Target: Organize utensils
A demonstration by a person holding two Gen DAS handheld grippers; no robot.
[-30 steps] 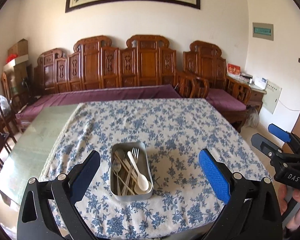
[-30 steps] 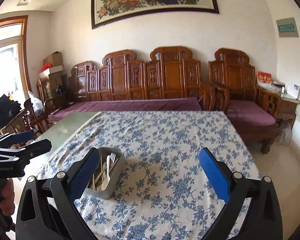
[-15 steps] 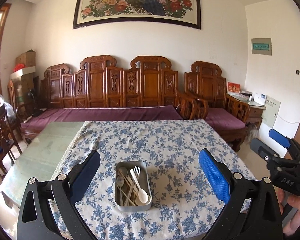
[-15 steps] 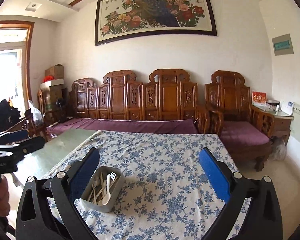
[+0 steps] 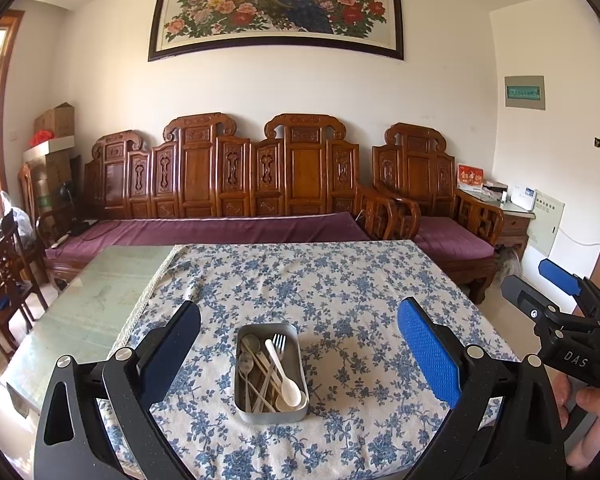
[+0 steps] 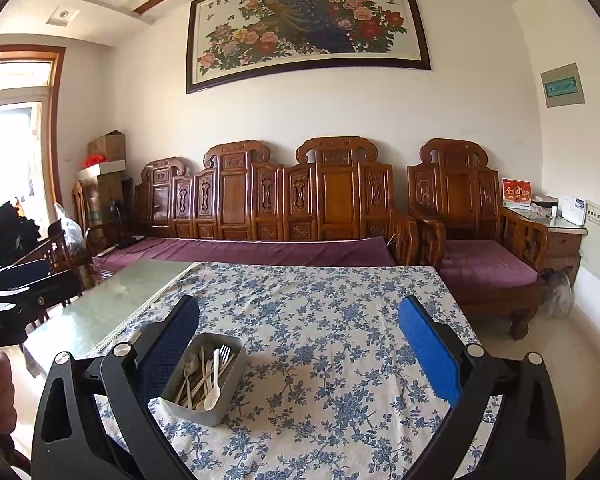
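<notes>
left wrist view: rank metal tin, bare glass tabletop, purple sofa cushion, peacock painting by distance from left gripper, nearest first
1. metal tin, on the tablecloth directly ahead of the left gripper, between its open fingers.
2. bare glass tabletop, ahead to the left, beyond the cloth's edge.
3. purple sofa cushion, past the table's far edge.
4. peacock painting, high on the back wall.
</notes>
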